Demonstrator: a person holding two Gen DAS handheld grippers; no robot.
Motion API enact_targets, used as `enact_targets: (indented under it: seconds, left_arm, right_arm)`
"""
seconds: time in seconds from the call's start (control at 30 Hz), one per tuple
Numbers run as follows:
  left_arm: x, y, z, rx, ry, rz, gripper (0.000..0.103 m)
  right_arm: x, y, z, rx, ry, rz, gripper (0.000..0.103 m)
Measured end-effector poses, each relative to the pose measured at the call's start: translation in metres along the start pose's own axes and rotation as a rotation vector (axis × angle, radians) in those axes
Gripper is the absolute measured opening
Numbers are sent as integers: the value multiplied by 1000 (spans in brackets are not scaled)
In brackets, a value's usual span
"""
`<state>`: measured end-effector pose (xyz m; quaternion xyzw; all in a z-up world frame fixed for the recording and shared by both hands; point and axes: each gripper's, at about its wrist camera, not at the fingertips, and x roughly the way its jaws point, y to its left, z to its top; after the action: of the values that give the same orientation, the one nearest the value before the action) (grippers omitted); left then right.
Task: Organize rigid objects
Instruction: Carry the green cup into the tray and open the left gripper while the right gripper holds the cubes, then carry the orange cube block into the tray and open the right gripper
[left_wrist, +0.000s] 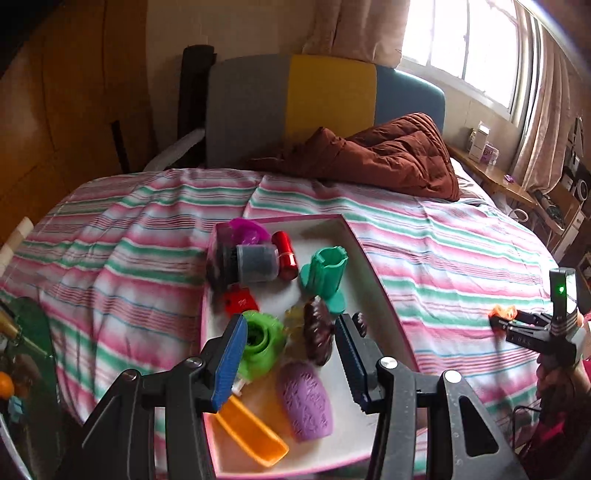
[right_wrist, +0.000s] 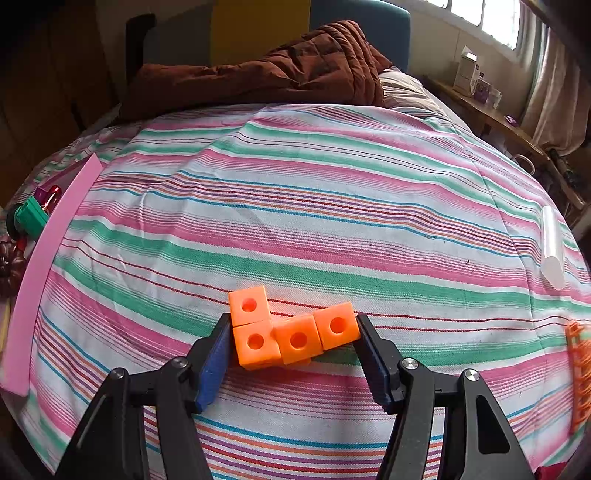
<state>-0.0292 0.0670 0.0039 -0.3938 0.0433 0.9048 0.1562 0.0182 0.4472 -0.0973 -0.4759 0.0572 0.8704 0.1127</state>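
A pink-edged white tray (left_wrist: 364, 258) lies on the striped bed and holds several toys: a dark brown piece (left_wrist: 317, 330), a green ring (left_wrist: 260, 341), a purple oval (left_wrist: 304, 400), an orange scoop (left_wrist: 251, 432), a teal cup (left_wrist: 325, 273) and a red cylinder (left_wrist: 285, 254). My left gripper (left_wrist: 291, 336) is open above the tray, its fingers either side of the brown piece and green ring. My right gripper (right_wrist: 293, 338) is shut on a chain of orange linked cubes (right_wrist: 291, 330) just above the bedspread; it also shows in the left wrist view (left_wrist: 504, 315).
A brown quilt (left_wrist: 380, 155) is bunched at the head of the bed. A clear tube (right_wrist: 552, 247) and an orange lattice piece (right_wrist: 580, 373) lie on the bed's right side. The tray's pink edge (right_wrist: 48, 258) is at the far left. A shelf (left_wrist: 491, 173) runs under the window.
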Motion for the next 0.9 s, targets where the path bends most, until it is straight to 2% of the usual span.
enact_targets:
  seconds: [0.57, 0.9]
  left_arm:
    - [0, 30, -27, -51, 52, -2, 50]
    - [-9, 44, -32, -76, 29, 8, 50]
  right_arm:
    - [-3, 9, -2, 41, 16, -48, 64]
    - [-13, 39, -12, 21, 19, -10, 64]
